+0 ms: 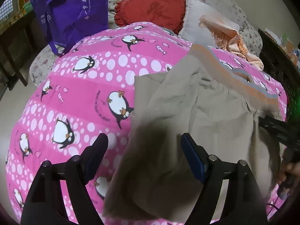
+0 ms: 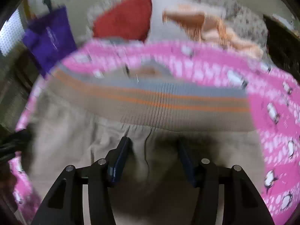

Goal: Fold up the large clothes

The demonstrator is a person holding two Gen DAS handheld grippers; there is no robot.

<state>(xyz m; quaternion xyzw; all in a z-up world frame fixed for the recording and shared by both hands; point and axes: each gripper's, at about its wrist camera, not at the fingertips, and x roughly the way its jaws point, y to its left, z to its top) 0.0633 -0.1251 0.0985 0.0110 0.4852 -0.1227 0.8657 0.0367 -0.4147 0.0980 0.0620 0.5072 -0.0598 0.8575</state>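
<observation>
Notably, left wrist: beige trousers [image 1: 215, 108] lay on penguin quilt [image 1: 78, 97]; soft, light, limp; left gripper [image 1: 144, 150] stood wide, a fold between the pads, ungripped; purple tote bag [image 1: 73, 9] contents unseen | right wrist, blurred: right gripper [image 2: 152, 150] part-open over cloth below ribbed waistband [image 2: 150, 101], the firmest hold.

A pink penguin-print quilt [image 1: 75, 93] covers the bed; behind it lie a red heart-shaped cushion [image 1: 150, 9], a purple tote bag [image 1: 75, 9] and a peach fringed cloth [image 1: 230, 35].
</observation>
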